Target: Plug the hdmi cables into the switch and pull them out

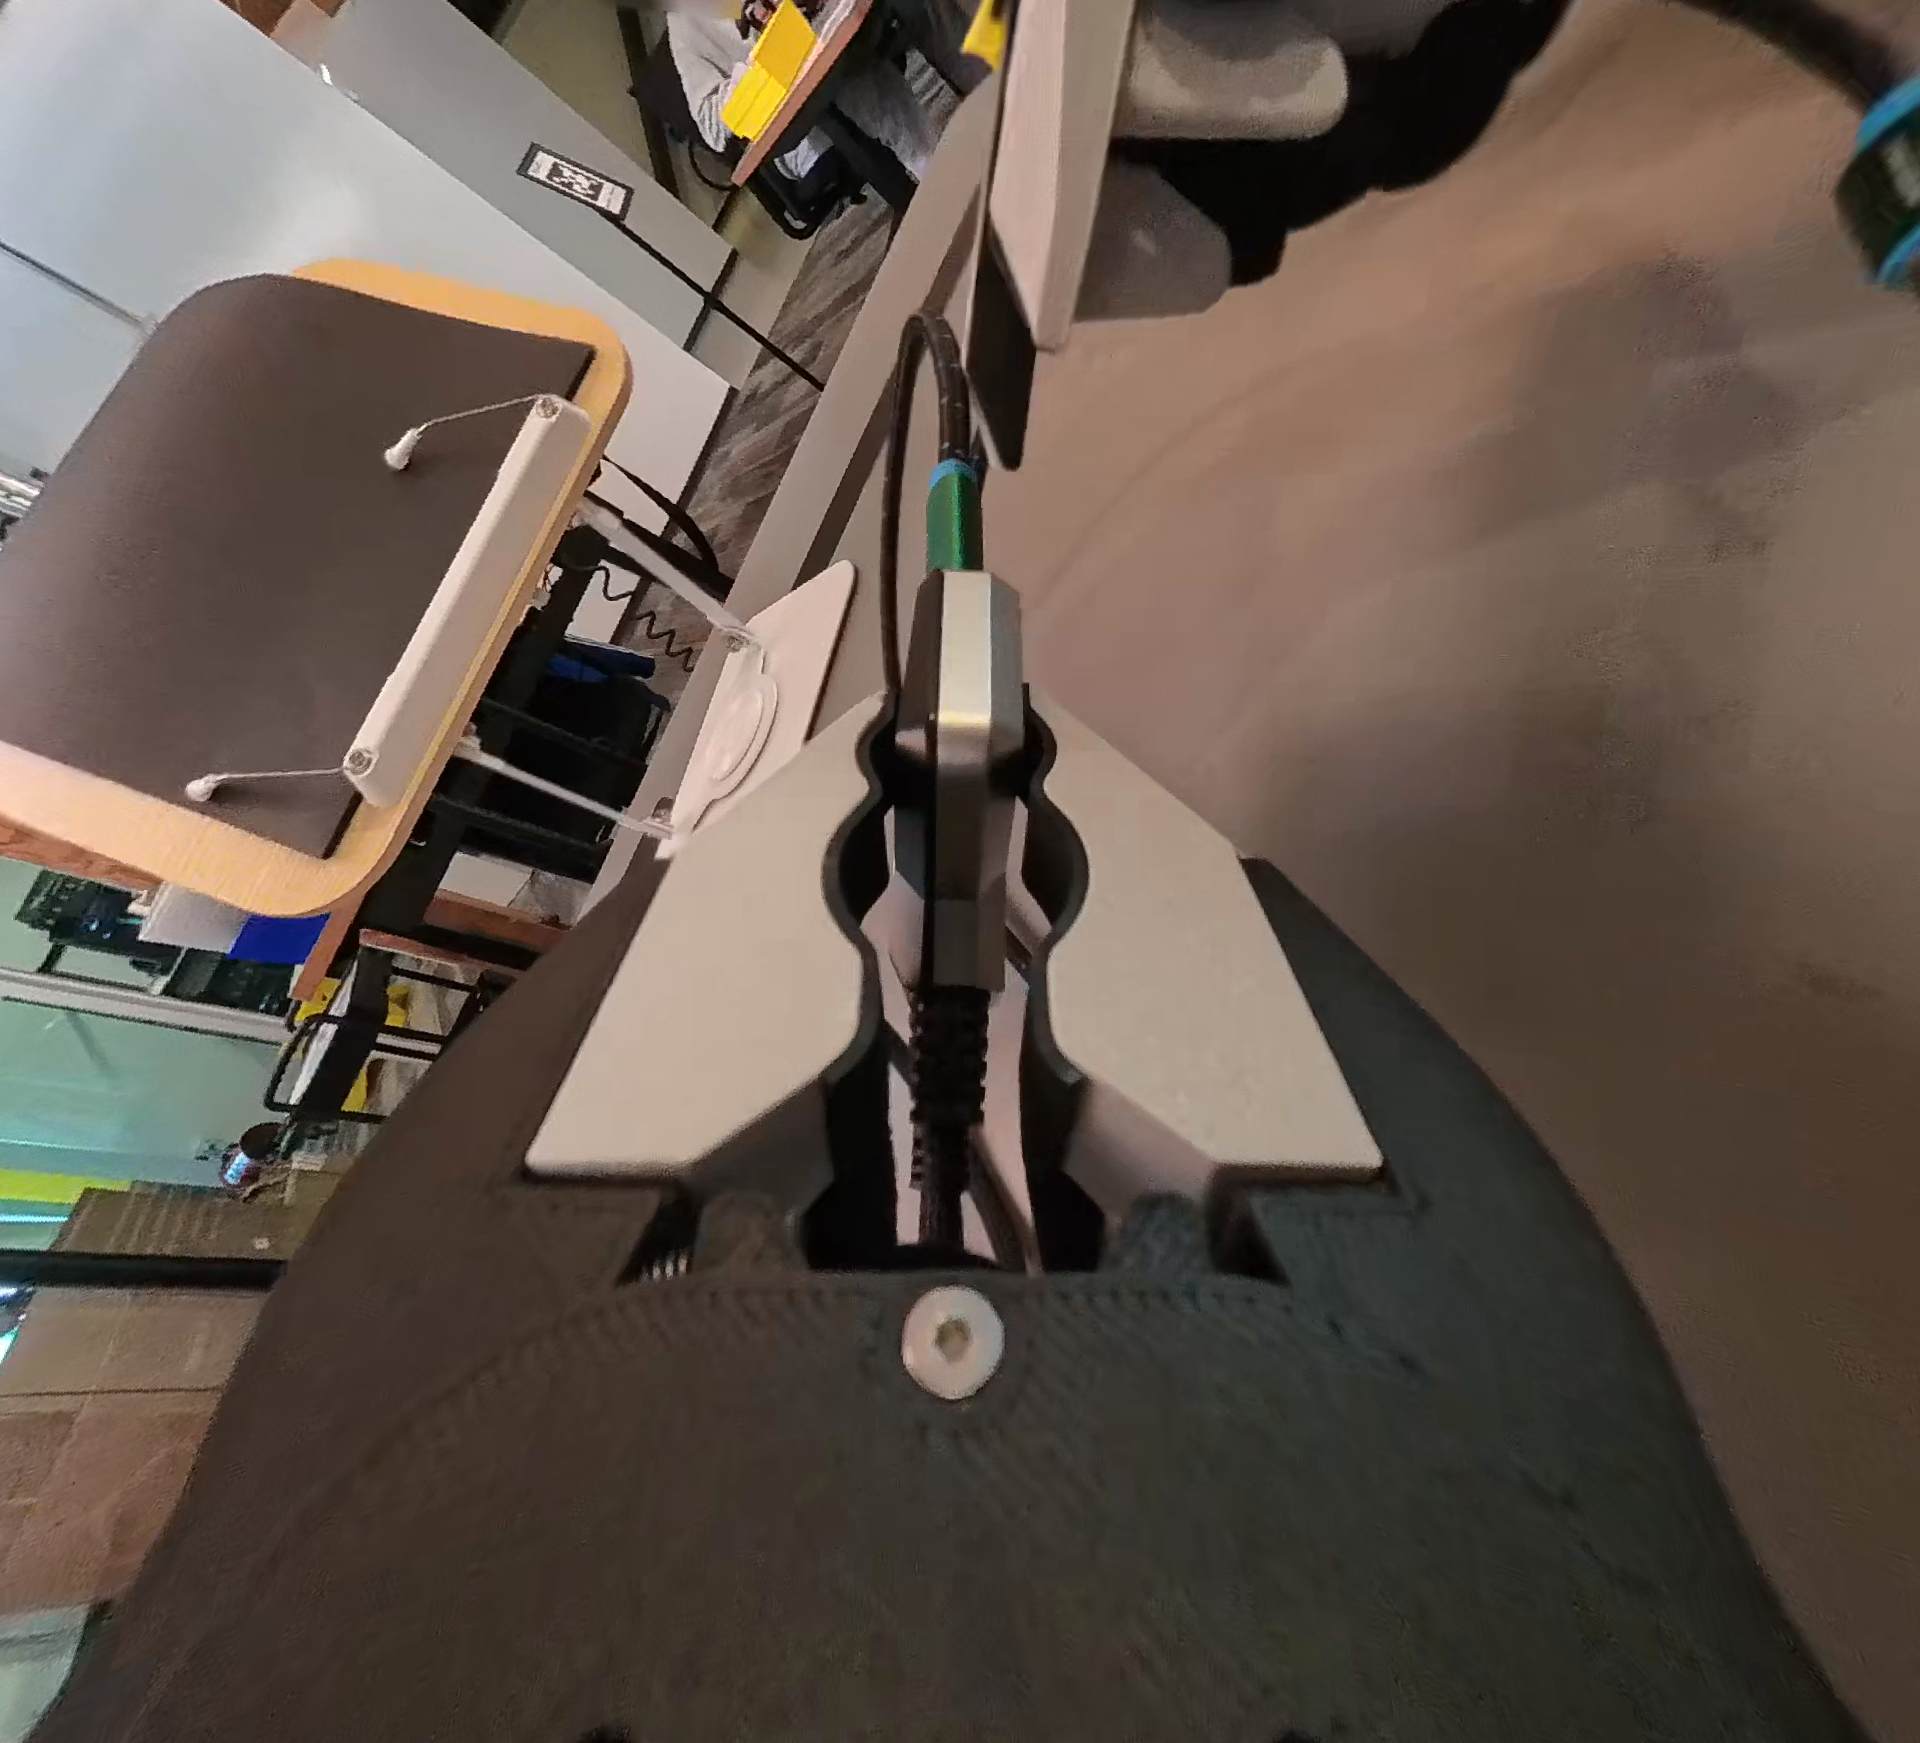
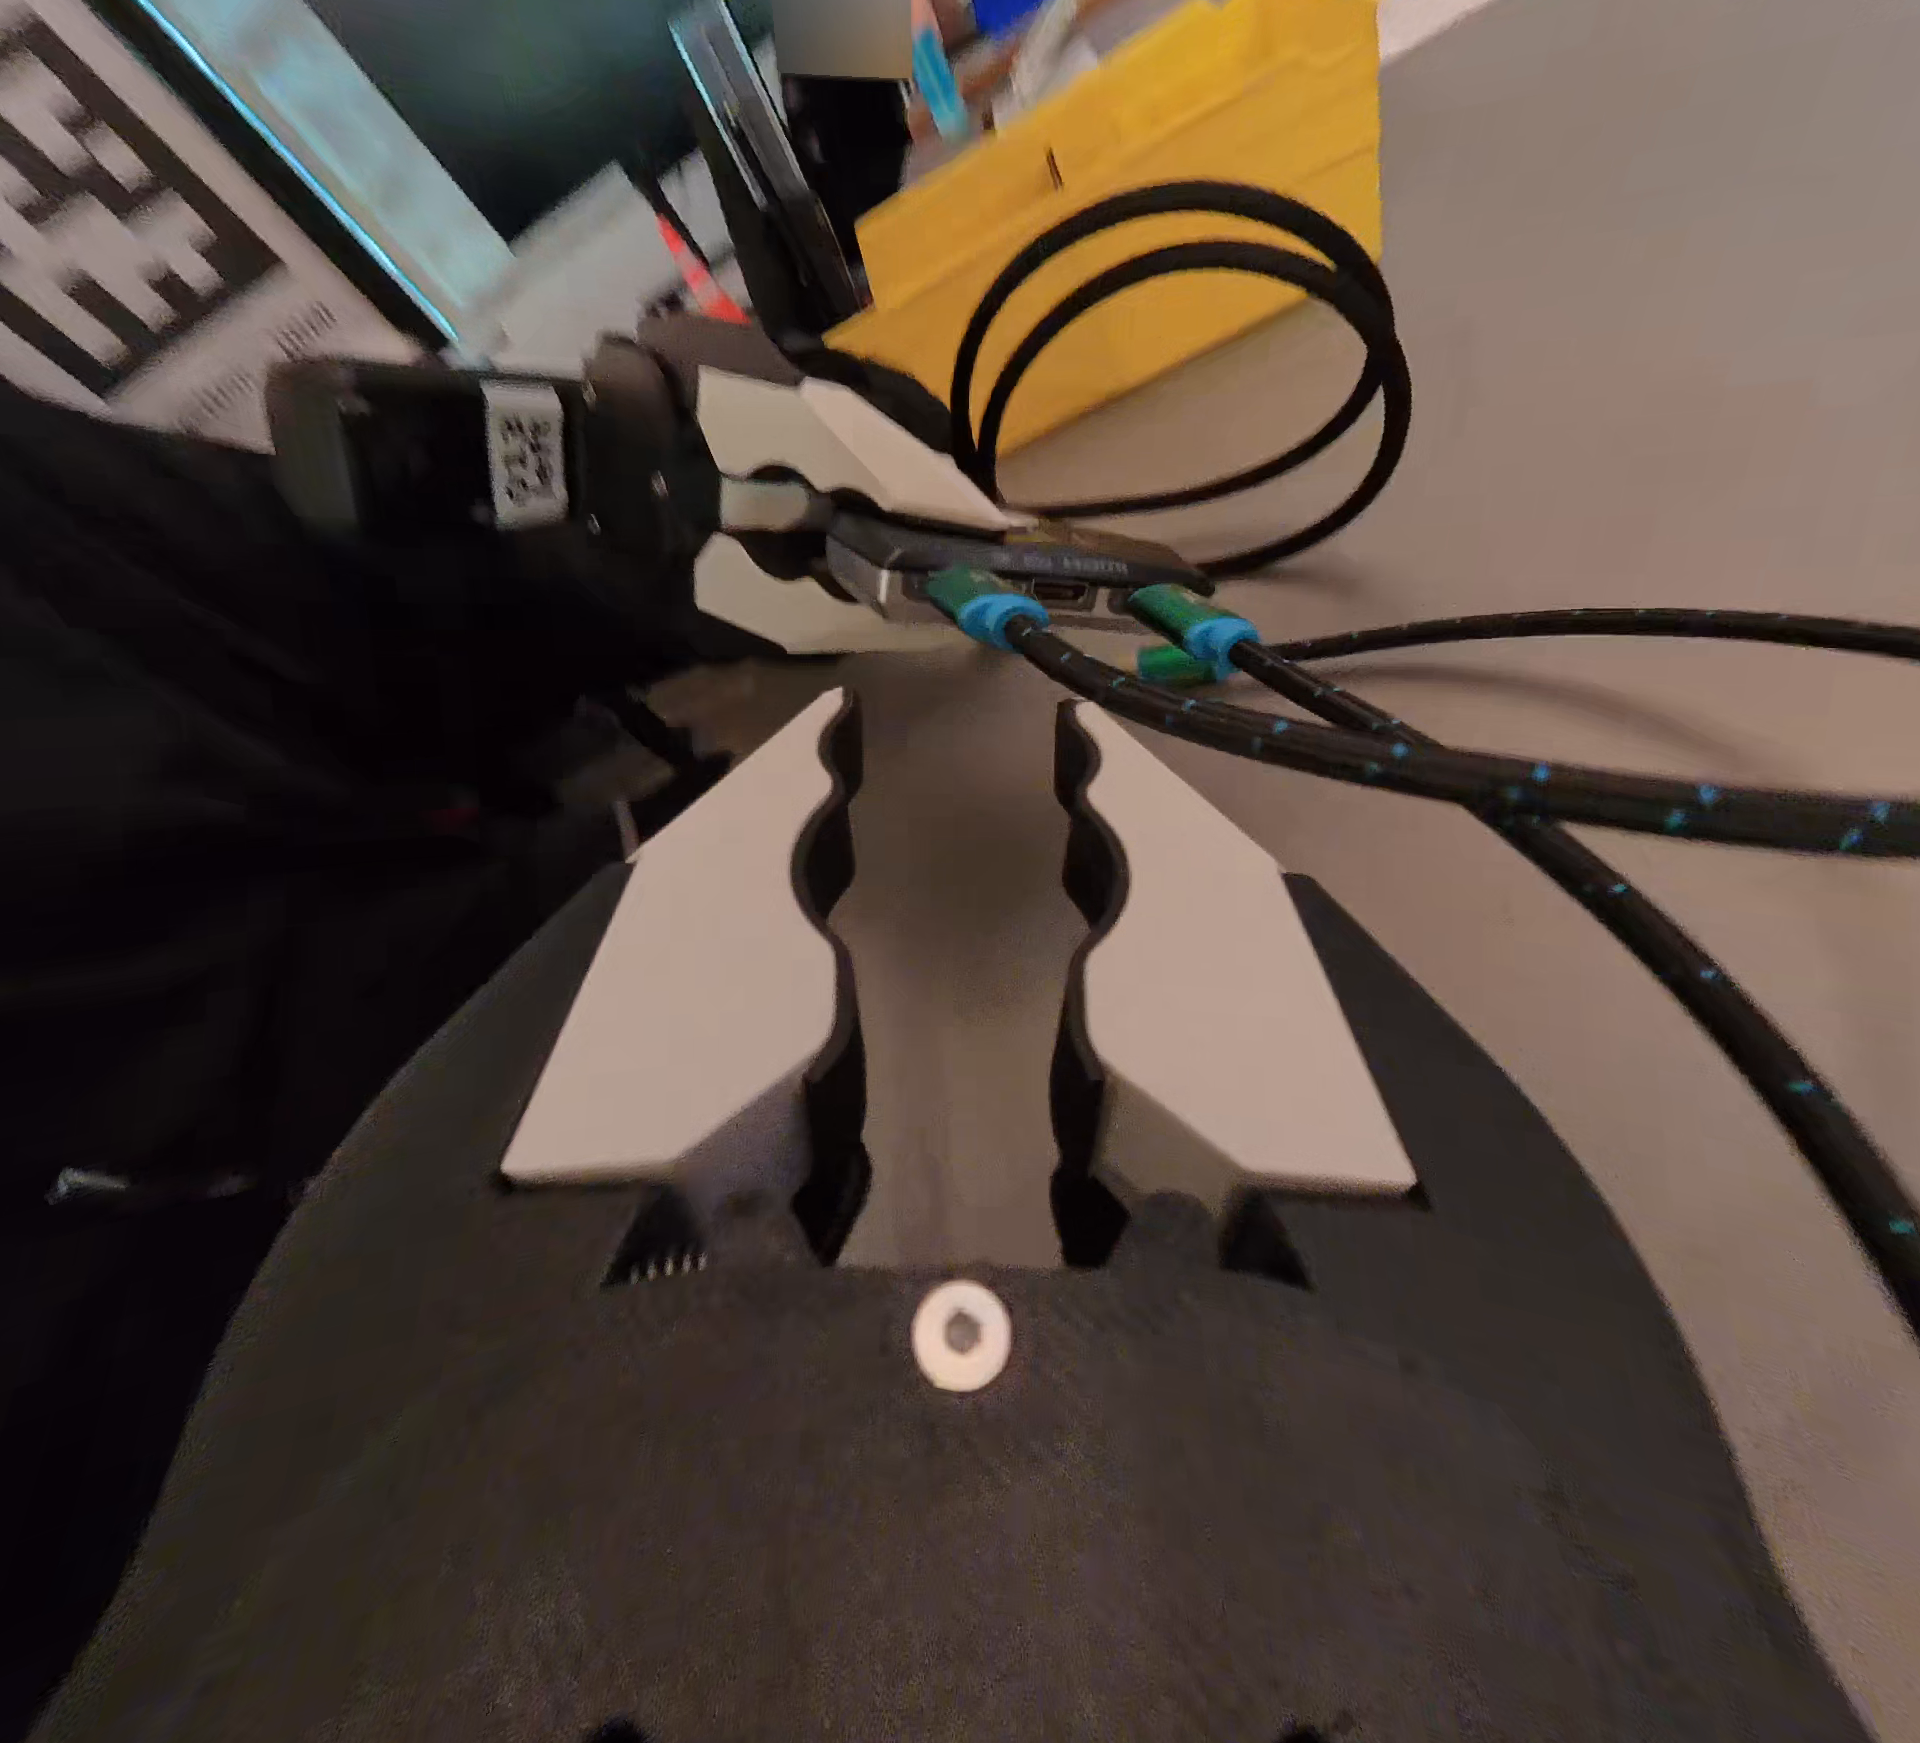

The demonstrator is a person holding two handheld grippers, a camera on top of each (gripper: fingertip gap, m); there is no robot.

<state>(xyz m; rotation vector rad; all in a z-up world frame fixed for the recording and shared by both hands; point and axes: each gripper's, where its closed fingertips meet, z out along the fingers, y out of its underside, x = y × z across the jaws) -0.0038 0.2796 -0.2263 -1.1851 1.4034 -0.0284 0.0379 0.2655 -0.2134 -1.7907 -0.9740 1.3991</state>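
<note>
Brushed grey metal is what the left gripper point(image 1: 951, 737) has clenched between its white fingers point(image 1: 727, 945): the switch point(image 1: 961, 758), held edge-on, its own black braided lead trailing back between the jaws. A green plug point(image 1: 954, 530) sits in the switch's far end.

From the right wrist view the picture is clearer. The switch point(image 2: 1029, 566) hangs just above the grey table point(image 2: 1558, 343), with two green-and-blue plugs seated, one on the left point(image 2: 966, 604) and one on the right point(image 2: 1184, 618), and a bare port between them. A third green plug point(image 2: 1169, 663) lies loose on the table just beneath. The right gripper point(image 2: 956, 717) is released, jaws apart with nothing between them, near the seated plugs.

Braided cables point(image 2: 1351, 758) cross to the right, and a black loop point(image 2: 1184, 363) coils in front of a yellow bin point(image 2: 1195, 124).

The risk, as I judge it: a skewed pull on a plug could twist the switch out of the left grip. The right jaws could also close on the braid behind the blue collar and strain the cable instead. And those crossed cables may drag a neighbour along.
</note>
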